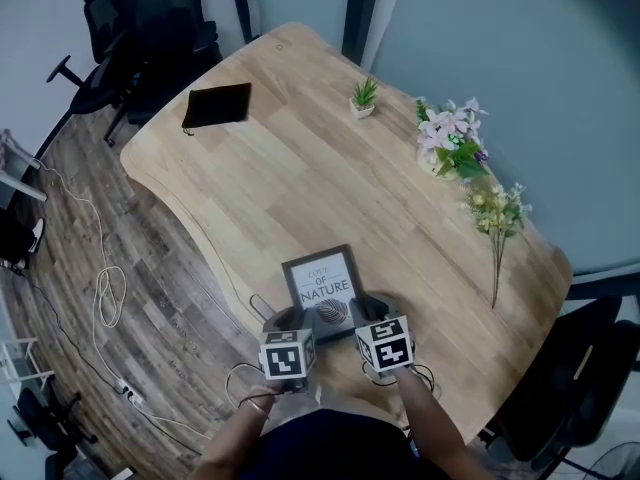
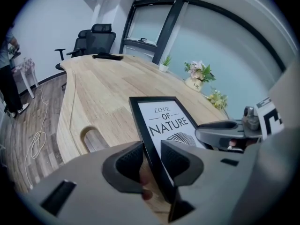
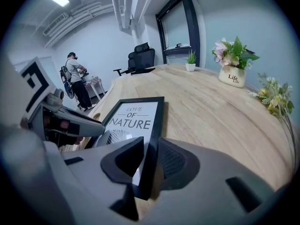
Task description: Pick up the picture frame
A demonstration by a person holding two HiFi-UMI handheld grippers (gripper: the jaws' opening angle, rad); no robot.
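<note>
Black rectangular picture frame (image 1: 325, 288) flanked on light wooden worktop (image 1: 300, 168)
Left hand-held gripper (image 2: 151, 161) closes on its nine-o'clock edge, right hand-held gripper (image 3: 149, 158) pinches three o'clock; best raised evenly.

One frame (image 1: 322, 286); one tabletop (image 1: 300, 168); one pouch (image 1: 218, 105); one potted plant (image 1: 364, 98); one flower vase (image 1: 450, 146); one loose sprig (image 1: 498, 218); one person (image 3: 75, 78); one white cable (image 1: 105, 298).

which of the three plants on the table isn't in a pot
The yellow-flowered sprig: it lies flat on the table, long stem bare. The pink bouquet and the small green plant both stand upright in white pots.
</note>
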